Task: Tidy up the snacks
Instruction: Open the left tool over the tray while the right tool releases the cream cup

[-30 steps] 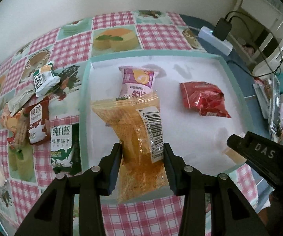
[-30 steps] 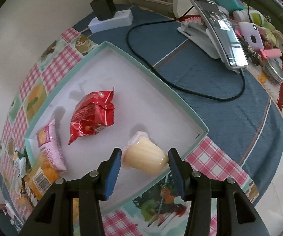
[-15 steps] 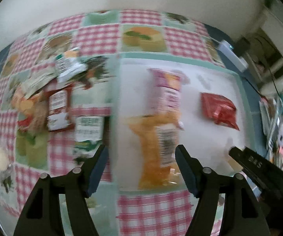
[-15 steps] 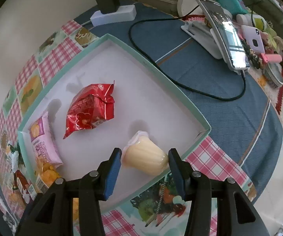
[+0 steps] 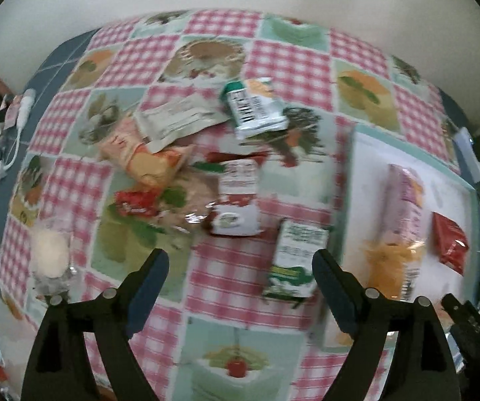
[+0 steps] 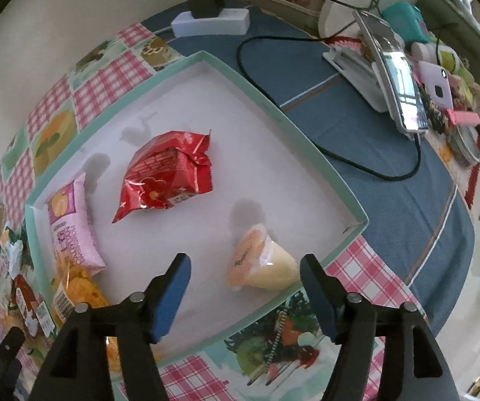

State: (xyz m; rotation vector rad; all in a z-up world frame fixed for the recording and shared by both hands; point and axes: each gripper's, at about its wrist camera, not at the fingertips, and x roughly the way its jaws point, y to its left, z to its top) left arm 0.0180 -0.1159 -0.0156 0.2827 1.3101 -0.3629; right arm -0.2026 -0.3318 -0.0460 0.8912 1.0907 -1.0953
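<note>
charger cable [image 6: 336, 153] (looped) beside tray [image 6: 320, 153]

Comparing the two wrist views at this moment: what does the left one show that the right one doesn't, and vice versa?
Only the left wrist view shows the full pile of loose snacks waiting on the checked tablecloth, with the left gripper open over it. Only the right wrist view shows the jelly cup lying on its side between the open right gripper jaws, plus the power strip and phone. Both show the tray, red packet, pink packet and orange packet.

No print reads clearly: the orange packet [image 6: 72, 287] shows only a barcode, the pink packet's [image 6: 72, 224] lettering is illegible.
</note>
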